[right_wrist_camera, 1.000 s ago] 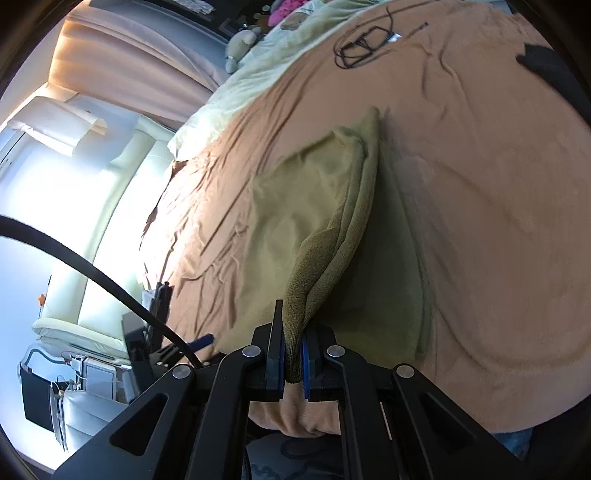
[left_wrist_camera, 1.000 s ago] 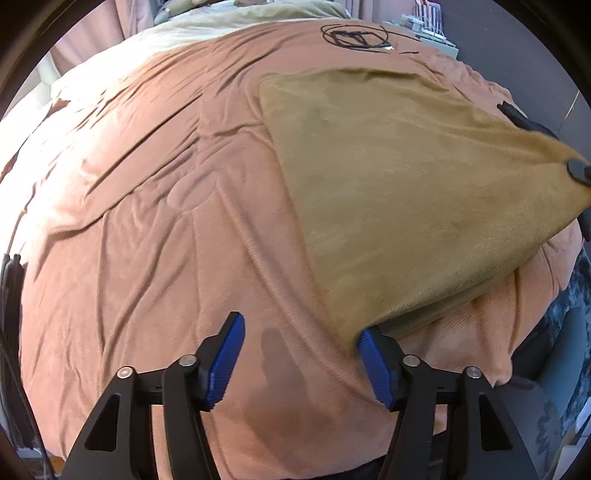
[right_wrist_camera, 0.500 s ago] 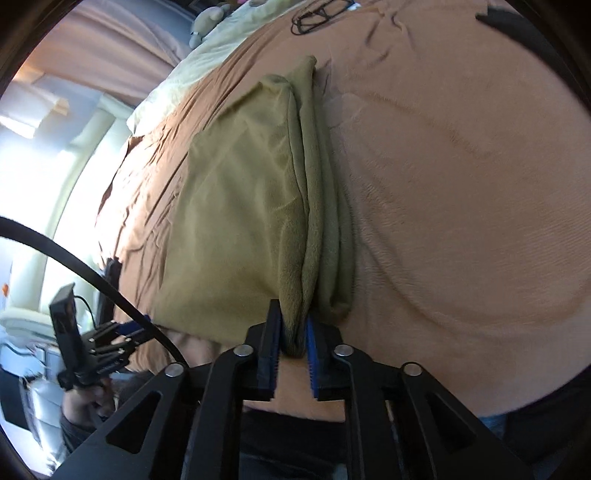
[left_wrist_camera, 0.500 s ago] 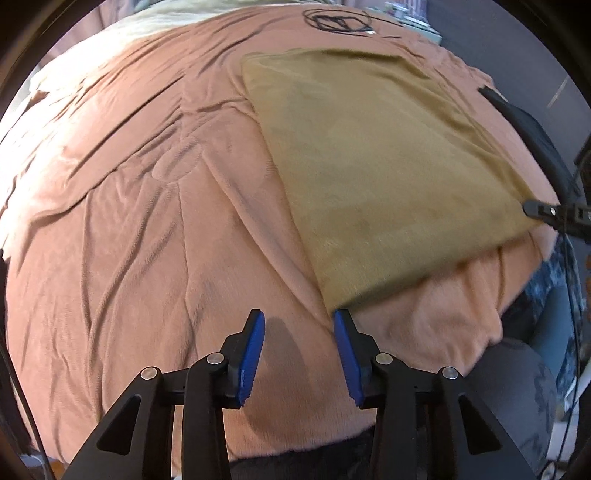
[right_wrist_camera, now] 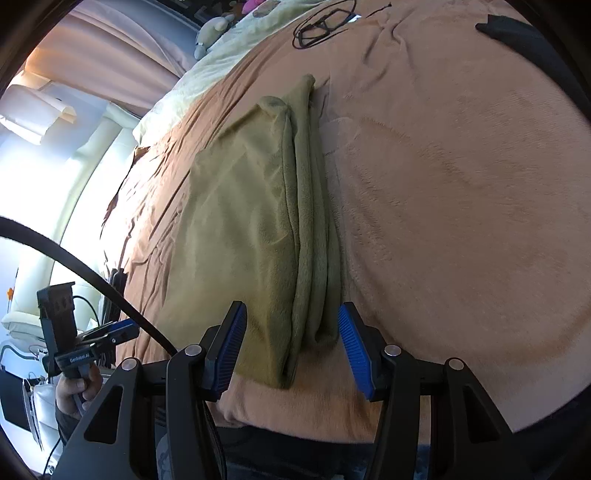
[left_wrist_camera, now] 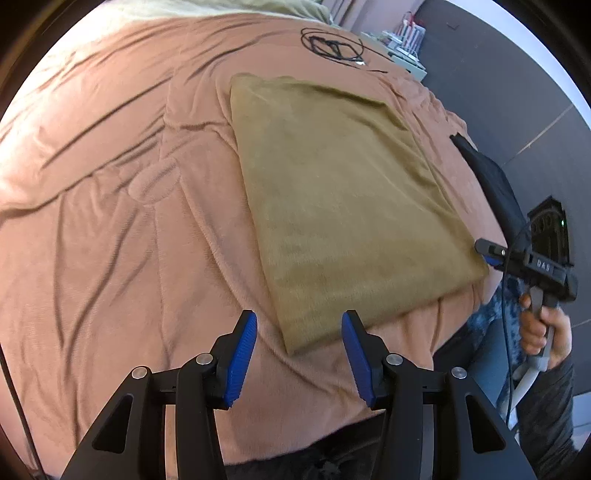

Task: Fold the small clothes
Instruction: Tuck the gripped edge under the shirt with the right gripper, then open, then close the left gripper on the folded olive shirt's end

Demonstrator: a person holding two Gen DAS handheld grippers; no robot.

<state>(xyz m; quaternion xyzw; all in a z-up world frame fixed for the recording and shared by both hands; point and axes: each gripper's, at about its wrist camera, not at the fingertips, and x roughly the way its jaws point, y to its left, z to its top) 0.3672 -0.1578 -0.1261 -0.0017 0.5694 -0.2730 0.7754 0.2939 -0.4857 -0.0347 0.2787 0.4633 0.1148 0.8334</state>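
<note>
Rumpled salmon-pink bedspread [left_wrist_camera: 110,229] covers the whole working surface, a bed running back to a pale yellow-green blanket [right_wrist_camera: 207,62] near the head, where a small soft toy [right_wrist_camera: 212,27] sits; its details are too blurred to name. Pinkish curtains [right_wrist_camera: 122,55] and a bright, washed-out window area fill the room's far side in the right wrist view, while the left wrist view shows a dark grey wall [left_wrist_camera: 498,66]. Lying flat near the bed's front edge, the folded olive-green garment [left_wrist_camera: 340,206] shows stacked layered edges along one side [right_wrist_camera: 314,229]. A coiled black cable [left_wrist_camera: 332,46] rests on the bedspread beyond it, and a black strap [left_wrist_camera: 491,177] lies toward the bed's edge, partly cut off. The left gripper [left_wrist_camera: 299,354] hovers with jaws spread, straddling the garment's near corner. The right gripper [right_wrist_camera: 291,347] likewise stands parted around the layered edge, gripping nothing.
</note>
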